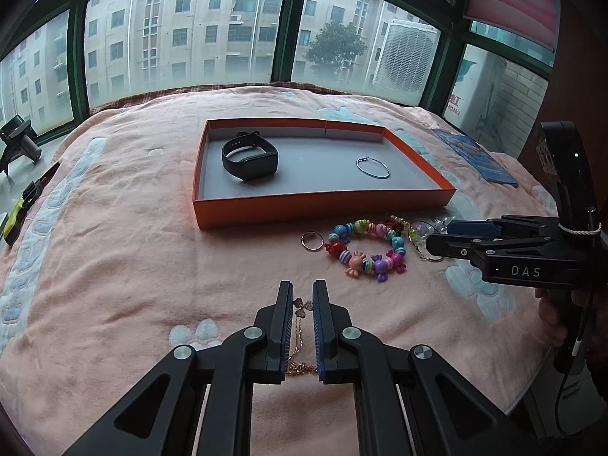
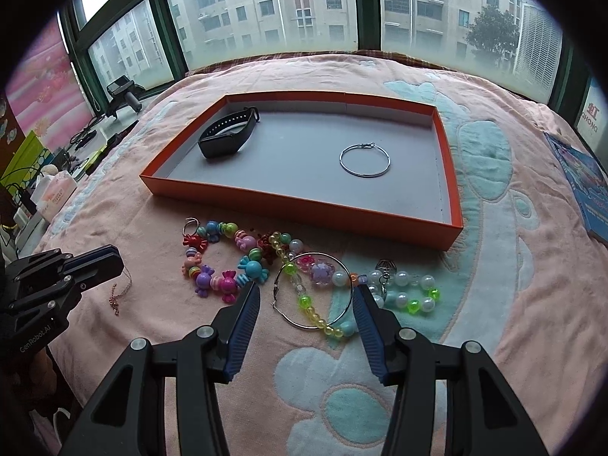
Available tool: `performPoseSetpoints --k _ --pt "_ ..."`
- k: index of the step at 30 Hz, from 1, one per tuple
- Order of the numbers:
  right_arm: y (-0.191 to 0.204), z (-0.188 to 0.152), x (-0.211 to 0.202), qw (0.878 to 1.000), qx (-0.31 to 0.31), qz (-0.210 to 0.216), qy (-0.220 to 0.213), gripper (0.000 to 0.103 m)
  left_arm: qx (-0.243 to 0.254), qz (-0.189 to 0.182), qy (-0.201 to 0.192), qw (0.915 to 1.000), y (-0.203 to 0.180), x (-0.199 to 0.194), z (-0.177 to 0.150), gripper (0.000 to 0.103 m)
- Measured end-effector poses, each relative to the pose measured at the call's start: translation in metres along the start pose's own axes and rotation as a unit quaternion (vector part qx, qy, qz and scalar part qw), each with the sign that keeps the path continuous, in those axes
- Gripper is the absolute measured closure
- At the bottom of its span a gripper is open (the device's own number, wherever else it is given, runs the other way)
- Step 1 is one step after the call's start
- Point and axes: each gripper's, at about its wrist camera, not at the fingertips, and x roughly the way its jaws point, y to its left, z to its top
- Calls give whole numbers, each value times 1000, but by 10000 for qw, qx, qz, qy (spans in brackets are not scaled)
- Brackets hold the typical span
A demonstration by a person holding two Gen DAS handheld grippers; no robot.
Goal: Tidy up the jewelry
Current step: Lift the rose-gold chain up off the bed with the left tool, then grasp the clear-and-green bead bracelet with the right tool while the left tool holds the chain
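Left wrist view: left gripper (image 1: 303, 296) nearly together around a rose-gold necklace (image 1: 300, 326), near side of the orange tray (image 1: 323, 205), which holds one smartwatch (image 1: 250, 159) and one hoop (image 1: 373, 167).

Right wrist view: right gripper (image 2: 306, 296) spread apart over a second hoop (image 2: 312, 290), one pearl bracelet (image 2: 404, 288) beside it.

the left gripper (image 1: 303, 296) sits low with its fingers nearly together, and the right gripper (image 2: 306, 292) has its fingers spread wide apart.

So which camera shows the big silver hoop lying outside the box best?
The right wrist view: the hoop lies whole between the open right tongs. In the left wrist view, the right tongs hide most of it.
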Motion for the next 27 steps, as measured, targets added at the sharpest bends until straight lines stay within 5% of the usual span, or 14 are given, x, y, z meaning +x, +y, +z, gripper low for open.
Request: performPoseSetpoints --k 27 --pt "-35 -3 3 9983 469 -347 76 81 -6 -15 134 9999 -2 13 2 92"
